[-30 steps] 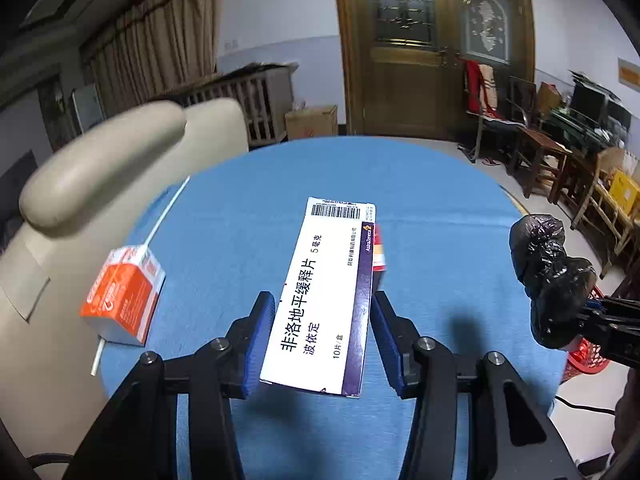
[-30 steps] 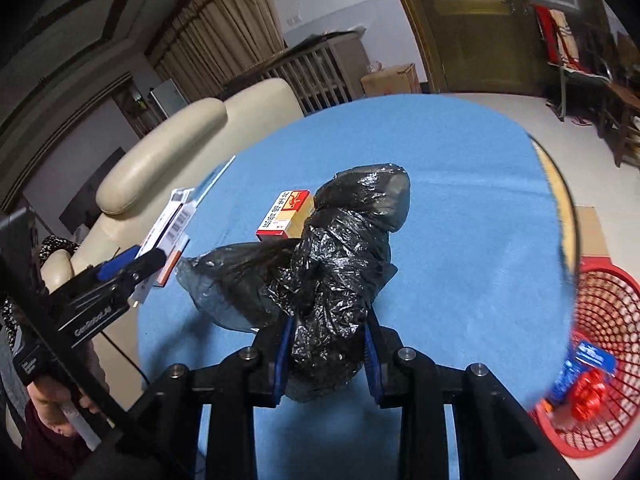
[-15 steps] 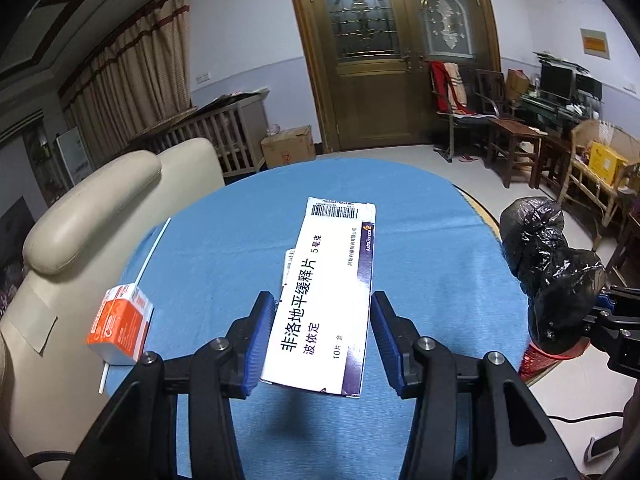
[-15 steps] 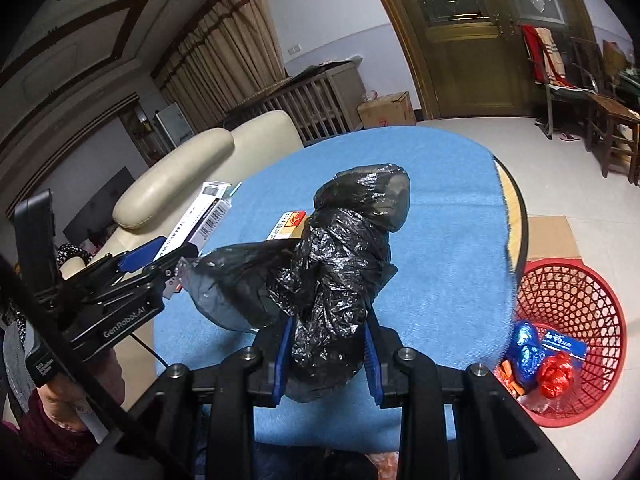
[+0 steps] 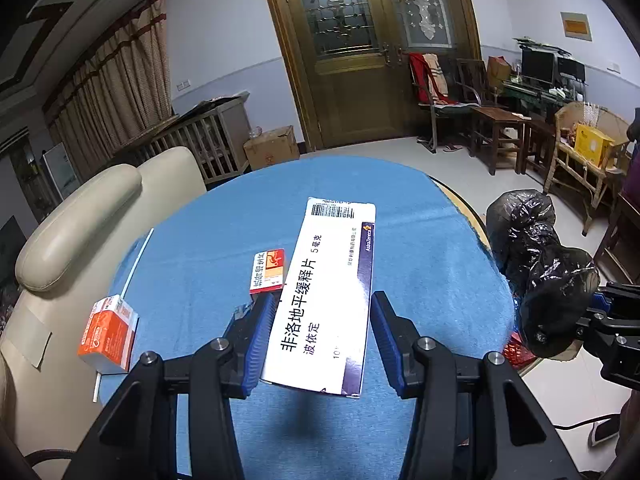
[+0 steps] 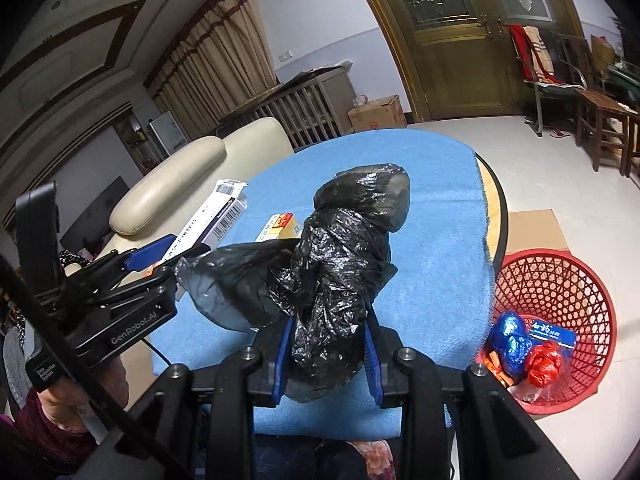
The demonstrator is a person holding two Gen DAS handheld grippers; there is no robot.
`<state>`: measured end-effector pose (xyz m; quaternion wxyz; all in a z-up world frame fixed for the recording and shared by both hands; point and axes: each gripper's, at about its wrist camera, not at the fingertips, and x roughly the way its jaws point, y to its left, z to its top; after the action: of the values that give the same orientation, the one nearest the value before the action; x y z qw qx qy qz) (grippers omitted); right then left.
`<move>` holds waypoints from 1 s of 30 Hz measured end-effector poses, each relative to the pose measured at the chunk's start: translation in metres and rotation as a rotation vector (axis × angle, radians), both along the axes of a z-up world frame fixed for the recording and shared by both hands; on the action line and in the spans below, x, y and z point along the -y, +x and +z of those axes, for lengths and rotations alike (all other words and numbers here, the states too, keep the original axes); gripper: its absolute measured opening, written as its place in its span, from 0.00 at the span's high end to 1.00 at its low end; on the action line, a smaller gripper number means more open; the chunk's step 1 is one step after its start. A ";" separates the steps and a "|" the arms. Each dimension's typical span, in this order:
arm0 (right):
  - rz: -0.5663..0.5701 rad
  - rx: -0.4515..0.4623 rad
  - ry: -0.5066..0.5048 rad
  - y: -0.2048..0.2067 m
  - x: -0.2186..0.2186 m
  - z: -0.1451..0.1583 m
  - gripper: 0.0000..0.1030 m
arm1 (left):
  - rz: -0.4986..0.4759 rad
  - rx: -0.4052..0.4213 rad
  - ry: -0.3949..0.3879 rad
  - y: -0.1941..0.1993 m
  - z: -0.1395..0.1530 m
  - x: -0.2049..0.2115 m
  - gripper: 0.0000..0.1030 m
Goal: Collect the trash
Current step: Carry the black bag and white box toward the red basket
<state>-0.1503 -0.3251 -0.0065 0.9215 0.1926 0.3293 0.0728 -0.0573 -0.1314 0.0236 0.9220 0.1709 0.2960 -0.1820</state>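
My left gripper [image 5: 322, 320] is shut on a long white and purple medicine box [image 5: 326, 292], held above the blue tablecloth [image 5: 400, 200]. My right gripper [image 6: 326, 344] is shut on a crumpled black plastic bag [image 6: 340, 264], which stands up between its blue pads. The same bag [image 5: 536, 272] shows at the right of the left wrist view. The medicine box [image 6: 212, 220] and left gripper [image 6: 152, 254] appear at the left of the right wrist view. A small red and yellow box [image 5: 267, 270] lies on the cloth, and an orange carton [image 5: 106, 334] stands near the left edge.
A red mesh basket [image 6: 560, 280] on the floor right of the table holds blue and red wrapped trash [image 6: 524, 352]. A cream sofa [image 5: 76, 232] borders the table's left side. A white straw [image 5: 136, 260] lies on the cloth. Chairs and small tables stand at far right.
Both grippers drew back from the table with their loads, so more of the room shows. The red and yellow box came out from behind the medicine box. The red basket came into fuller view.
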 end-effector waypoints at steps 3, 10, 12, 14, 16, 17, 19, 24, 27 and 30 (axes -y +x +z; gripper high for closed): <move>-0.009 -0.004 0.005 -0.002 0.002 -0.001 0.68 | -0.010 -0.001 0.006 -0.001 -0.001 0.003 0.51; -0.024 -0.010 0.008 -0.003 0.003 -0.001 0.68 | -0.025 -0.003 0.017 -0.006 -0.003 0.010 0.51; -0.030 -0.010 0.012 -0.003 0.003 -0.002 0.68 | -0.030 -0.002 0.021 -0.005 -0.003 0.012 0.51; -0.032 -0.012 0.016 -0.002 0.004 -0.002 0.68 | -0.033 -0.003 0.023 -0.006 -0.004 0.014 0.51; -0.035 -0.013 0.018 -0.001 0.003 -0.003 0.68 | -0.036 -0.002 0.028 -0.007 -0.005 0.017 0.51; -0.036 -0.014 0.020 -0.001 0.003 -0.004 0.68 | -0.038 -0.003 0.029 -0.007 -0.005 0.017 0.51; -0.037 -0.016 0.024 -0.001 0.003 -0.004 0.68 | -0.041 -0.008 0.033 -0.007 -0.007 0.020 0.51; -0.044 -0.024 0.035 0.001 0.004 -0.006 0.68 | -0.049 -0.014 0.042 -0.005 -0.009 0.024 0.51; -0.050 -0.028 0.042 0.001 0.006 -0.006 0.68 | -0.053 -0.015 0.047 -0.005 -0.010 0.025 0.51; -0.055 -0.030 0.049 0.001 0.008 -0.005 0.68 | -0.057 -0.021 0.050 -0.005 -0.012 0.026 0.51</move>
<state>-0.1491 -0.3326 -0.0119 0.9131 0.2251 0.3360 0.0524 -0.0620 -0.1579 0.0115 0.9087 0.2002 0.3054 -0.2025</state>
